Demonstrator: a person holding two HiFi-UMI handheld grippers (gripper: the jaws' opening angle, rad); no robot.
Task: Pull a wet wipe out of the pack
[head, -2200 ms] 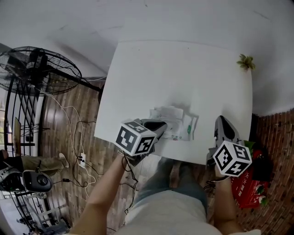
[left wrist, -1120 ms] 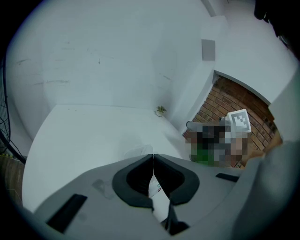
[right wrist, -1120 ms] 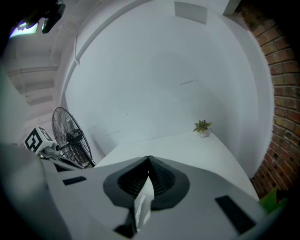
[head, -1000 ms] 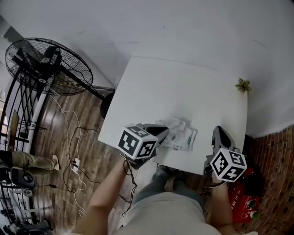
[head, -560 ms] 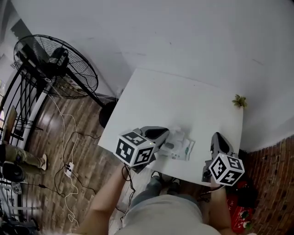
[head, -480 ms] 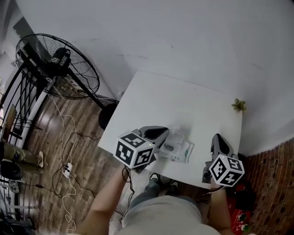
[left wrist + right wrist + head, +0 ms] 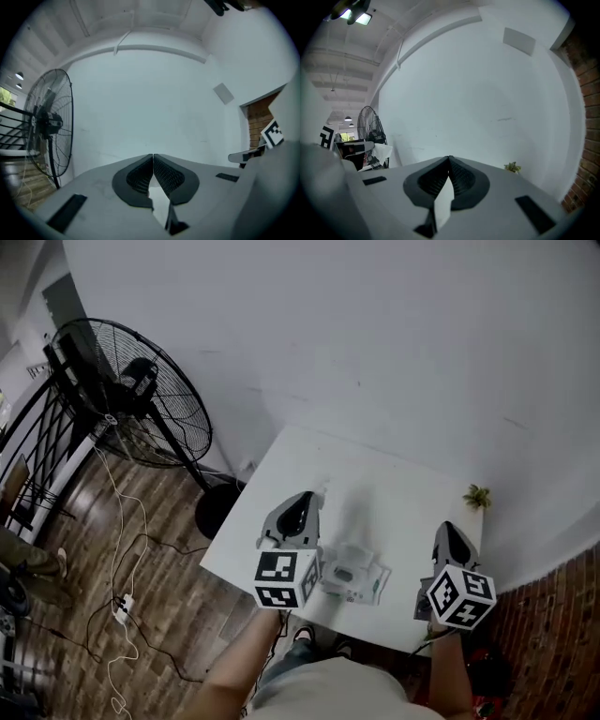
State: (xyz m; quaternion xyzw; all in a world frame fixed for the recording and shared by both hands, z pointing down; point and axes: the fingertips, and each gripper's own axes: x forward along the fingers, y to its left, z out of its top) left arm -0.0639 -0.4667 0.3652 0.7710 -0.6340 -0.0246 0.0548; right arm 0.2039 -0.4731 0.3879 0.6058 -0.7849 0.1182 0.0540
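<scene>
Lifted off the pack (image 7: pixel 354 575), left gripper (image 7: pixel 306 496) clamps a wet wipe (image 7: pixel 383 153); right gripper (image 7: pixel 448 527) closed.

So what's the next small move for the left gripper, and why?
Probably lift the left gripper a little higher: its fingers are shut on the wet wipe, the pack lies on the table close by, and I cannot tell whether the wipe has cleared it.
</scene>
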